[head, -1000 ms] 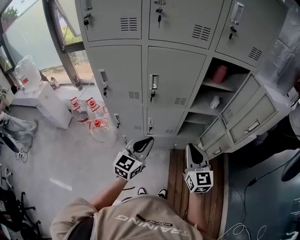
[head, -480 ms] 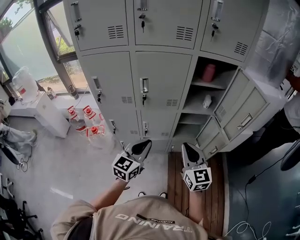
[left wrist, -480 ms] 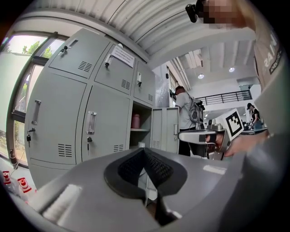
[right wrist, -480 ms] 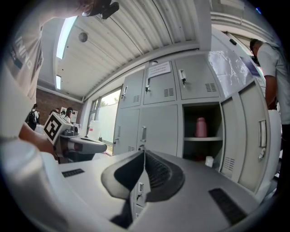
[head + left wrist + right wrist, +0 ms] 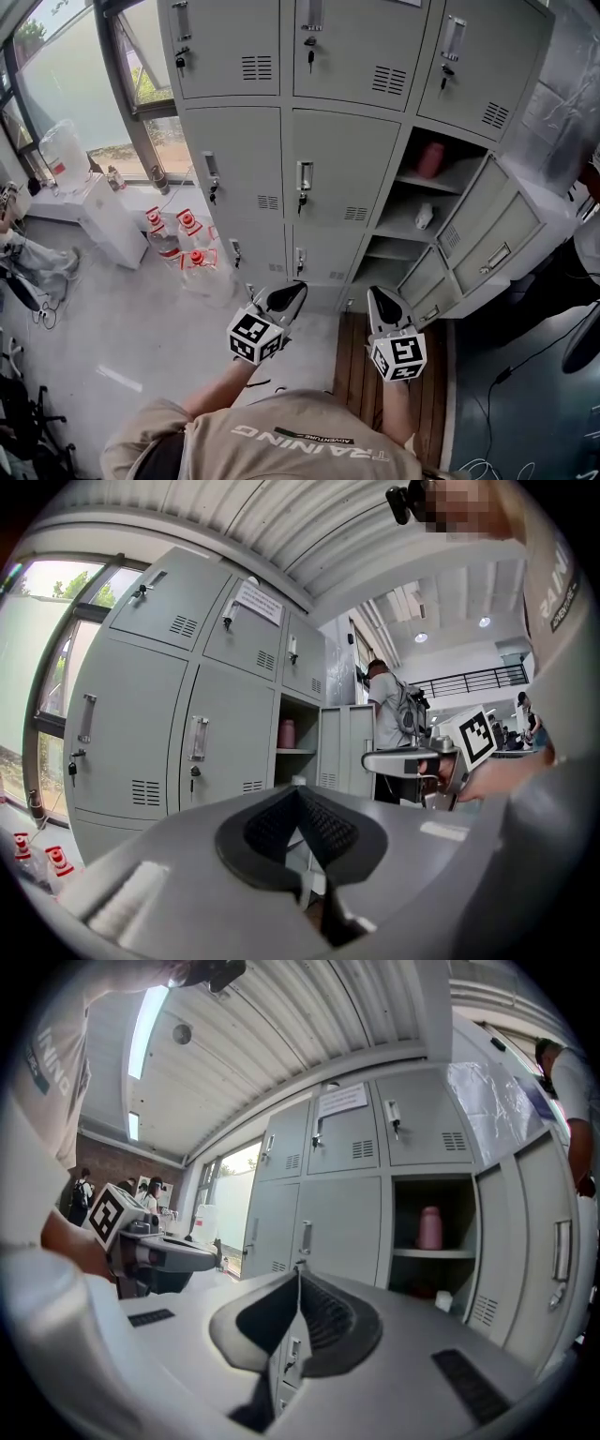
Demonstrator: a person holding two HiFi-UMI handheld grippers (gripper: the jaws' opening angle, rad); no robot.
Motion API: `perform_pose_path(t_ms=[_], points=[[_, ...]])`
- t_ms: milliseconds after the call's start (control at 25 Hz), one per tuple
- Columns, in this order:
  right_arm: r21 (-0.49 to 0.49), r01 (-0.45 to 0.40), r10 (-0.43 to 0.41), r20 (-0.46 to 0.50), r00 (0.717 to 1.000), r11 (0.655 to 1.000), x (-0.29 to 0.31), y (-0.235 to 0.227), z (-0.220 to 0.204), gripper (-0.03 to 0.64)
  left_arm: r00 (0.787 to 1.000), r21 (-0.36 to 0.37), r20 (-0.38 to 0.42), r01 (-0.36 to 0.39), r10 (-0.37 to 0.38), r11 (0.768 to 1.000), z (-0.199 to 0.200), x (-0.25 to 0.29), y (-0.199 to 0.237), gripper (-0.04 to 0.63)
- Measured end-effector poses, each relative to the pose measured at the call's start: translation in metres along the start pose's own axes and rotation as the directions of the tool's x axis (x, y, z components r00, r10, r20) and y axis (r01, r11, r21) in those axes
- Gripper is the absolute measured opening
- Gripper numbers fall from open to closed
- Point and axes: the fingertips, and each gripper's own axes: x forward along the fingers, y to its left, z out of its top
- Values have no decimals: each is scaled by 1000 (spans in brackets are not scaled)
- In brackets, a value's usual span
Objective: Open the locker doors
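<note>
A bank of grey lockers (image 5: pixel 342 169) stands in front of me, three columns wide. The left and middle columns show shut doors with keys in their handles (image 5: pixel 305 176). In the right column the middle and lower doors (image 5: pixel 483 220) hang open, showing a pink bottle (image 5: pixel 431 159) and a small white object (image 5: pixel 424 217) on shelves. My left gripper (image 5: pixel 291 289) (image 5: pixel 298 789) is held level, short of the lockers, shut and empty. Beside it my right gripper (image 5: pixel 377 292) (image 5: pixel 298 1271) is also level, shut, with nothing between its pads. Neither touches a door.
Water bottles with red caps (image 5: pixel 183 246) stand on the floor at the lockers' left foot, next to a white cabinet (image 5: pixel 108 220) under the window. A strip of wooden planking (image 5: pixel 361 366) lies under the right gripper. A person stands at the right edge (image 5: pixel 591 234).
The head view has swung a little, so the lockers sit slightly differently in frame. Both grippers keep their place and stay shut.
</note>
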Motion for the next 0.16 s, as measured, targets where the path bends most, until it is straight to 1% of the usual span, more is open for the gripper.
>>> perform_pose_path(t_ms=[160], points=[[-7,-10,9,-10,1000,1000,1,-2,-2,15,1000,-1,11,-11,11,1000,0,-3,-4,6]])
